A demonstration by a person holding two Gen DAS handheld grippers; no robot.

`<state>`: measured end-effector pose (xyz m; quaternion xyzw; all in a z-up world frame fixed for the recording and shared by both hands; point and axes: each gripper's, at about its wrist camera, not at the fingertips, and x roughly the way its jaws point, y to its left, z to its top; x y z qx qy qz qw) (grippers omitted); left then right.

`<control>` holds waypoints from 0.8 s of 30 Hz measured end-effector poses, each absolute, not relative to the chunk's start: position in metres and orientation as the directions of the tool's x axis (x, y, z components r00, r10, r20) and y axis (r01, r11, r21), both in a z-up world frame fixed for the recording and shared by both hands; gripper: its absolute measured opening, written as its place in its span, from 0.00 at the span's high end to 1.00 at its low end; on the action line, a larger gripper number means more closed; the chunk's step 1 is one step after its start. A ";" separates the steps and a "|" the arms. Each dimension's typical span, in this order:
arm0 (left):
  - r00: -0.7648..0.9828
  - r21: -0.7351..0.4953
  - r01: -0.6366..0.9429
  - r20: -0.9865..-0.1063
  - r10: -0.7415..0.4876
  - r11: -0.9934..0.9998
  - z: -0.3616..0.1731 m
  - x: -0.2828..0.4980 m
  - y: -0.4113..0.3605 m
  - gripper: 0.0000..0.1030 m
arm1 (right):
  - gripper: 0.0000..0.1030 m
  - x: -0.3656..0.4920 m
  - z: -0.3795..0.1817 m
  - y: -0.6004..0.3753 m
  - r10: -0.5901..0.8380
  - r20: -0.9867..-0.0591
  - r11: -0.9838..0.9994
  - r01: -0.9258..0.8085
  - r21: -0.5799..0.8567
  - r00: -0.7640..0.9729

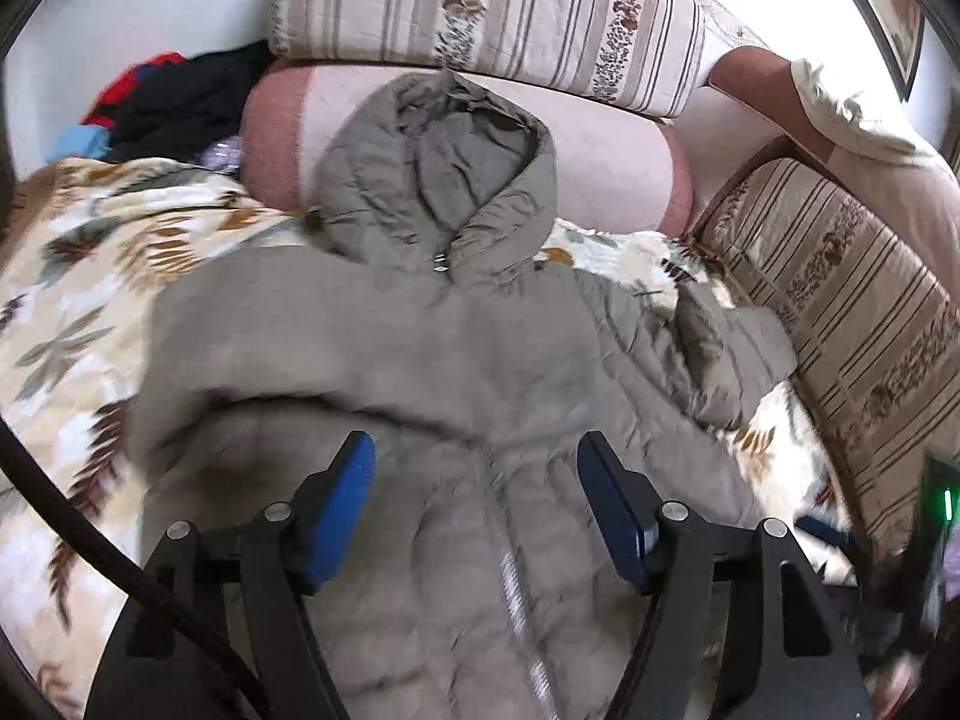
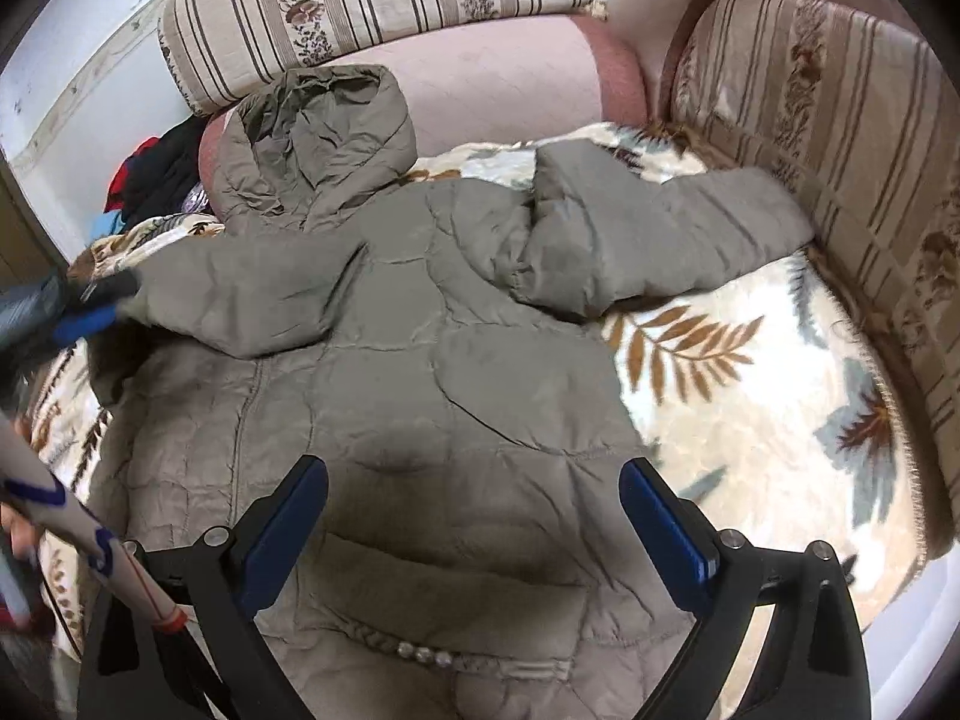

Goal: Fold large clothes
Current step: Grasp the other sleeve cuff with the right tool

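In the left wrist view the left tongs (image 1: 477, 468) hang just above the lower front of the jacket (image 1: 420, 360), their blue pads (image 1: 342, 504) spread wide with nothing between them. A black cable (image 1: 90, 534) curves past their left side. The right tongs (image 2: 474, 498) are likewise released, jaws far apart over the jacket's hem, where a short row of pale snaps (image 2: 423, 654) shows.

The jacket, a grey-green padded one with a hood (image 1: 444, 174), lies front up and spread across a leaf-patterned blanket (image 2: 750, 396) on a couch. A zipper (image 1: 522, 618) runs down its middle. In the right wrist view one sleeve (image 2: 654, 240) is bent back on itself near the striped cushion at the side (image 2: 840, 138), and the other sleeve (image 2: 240, 294) reaches toward the left edge, where the left tongs appear blurred; whether they touch the cuff there I cannot tell.

Farther back the hood rests against a pink bolster (image 1: 606, 168). Behind it stands a striped back cushion (image 1: 528, 12). A heap of dark and red clothes (image 1: 174, 102) sits in the far left corner, beside the bolster.
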<state>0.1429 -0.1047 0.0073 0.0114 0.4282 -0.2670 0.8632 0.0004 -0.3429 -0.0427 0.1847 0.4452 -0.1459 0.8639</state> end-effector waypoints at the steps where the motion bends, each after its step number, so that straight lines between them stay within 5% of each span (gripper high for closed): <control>1: 0.509 -0.179 0.461 -0.749 -0.425 0.869 0.007 0.132 -0.097 0.33 | 0.03 0.009 -0.046 -0.343 -0.054 -0.827 0.889 0.404 0.216 0.560; 13: 0.605 -0.102 0.285 -0.752 -0.261 0.953 -0.011 0.059 -0.007 0.33 | 0.07 0.162 -0.115 -0.359 0.068 -0.868 0.847 0.431 0.311 0.492; 15: 0.611 -0.099 0.259 -0.754 -0.243 0.961 -0.015 0.057 0.000 0.33 | 0.38 0.179 -0.123 -0.360 0.081 -0.883 0.844 0.440 0.307 0.462; 16: 0.607 -0.104 0.245 -0.759 -0.237 0.964 -0.018 0.057 0.005 0.33 | 0.65 0.185 -0.123 -0.360 0.101 -0.882 0.846 0.427 0.319 0.459; 19: 0.593 -0.107 0.228 -0.773 -0.225 0.968 -0.027 0.057 0.009 0.33 | 0.82 0.191 -0.109 -0.368 0.049 -0.880 0.851 0.442 0.285 0.473; 24: 0.585 -0.098 0.250 -0.777 -0.231 0.963 -0.028 0.051 -0.001 0.33 | 0.82 0.192 -0.114 -0.388 -0.041 -0.902 0.845 0.497 0.199 0.430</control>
